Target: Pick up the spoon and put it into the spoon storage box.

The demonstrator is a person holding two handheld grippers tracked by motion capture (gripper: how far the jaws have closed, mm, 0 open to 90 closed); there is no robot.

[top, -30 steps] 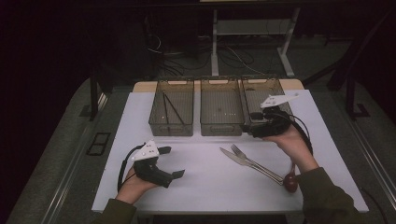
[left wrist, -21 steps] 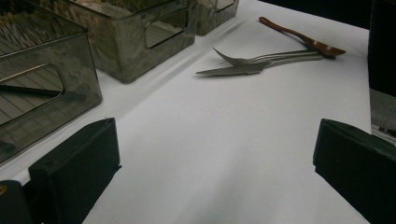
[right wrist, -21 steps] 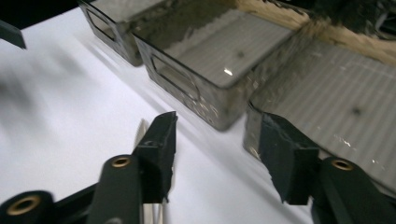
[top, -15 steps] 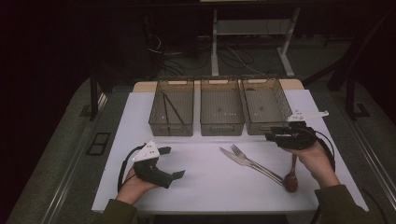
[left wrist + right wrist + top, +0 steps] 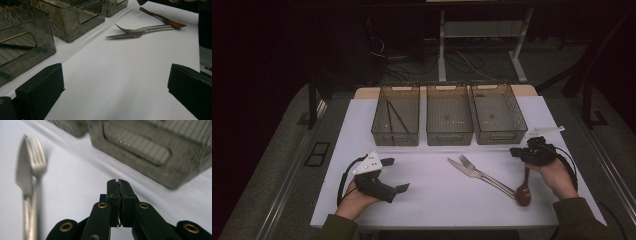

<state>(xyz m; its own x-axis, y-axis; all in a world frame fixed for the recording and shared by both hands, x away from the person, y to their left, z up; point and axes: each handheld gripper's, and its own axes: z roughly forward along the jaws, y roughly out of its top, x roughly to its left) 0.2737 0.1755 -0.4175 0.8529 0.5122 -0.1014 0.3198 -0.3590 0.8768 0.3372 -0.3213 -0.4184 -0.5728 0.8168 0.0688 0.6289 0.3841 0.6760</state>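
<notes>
Dark reddish wood marked the spoon point(image 5: 524, 190), which lay on the white bench point(image 5: 432, 200) near its 4 o'clock corner, bowl toward me and handle running up toward my right gripper point(image 5: 518, 152). That gripper sat just beyond the handle's far end; I could not tell whether it touched it. In the right gripper view its black jaws were pressed together with nothing between them point(image 5: 119, 185). Just to 9 o'clock of the spoon the steel fork point(image 5: 479, 171) and knife point(image 5: 467, 170) lay side by side, touching, their tips pointing toward 10 o'clock. Further out, three smoky clear bins stood in a row along the far edge: the right bin point(image 5: 498, 115) at 12 o'clock of my right gripper, the middle bin point(image 5: 449, 116) beside it, and the left bin point(image 5: 396, 117) holding thin dark sticks point(image 5: 393, 116). My left gripper point(image 5: 398, 175) rested at 7 o'clock on the bench, jaws spread wide and holding nothing.
</notes>
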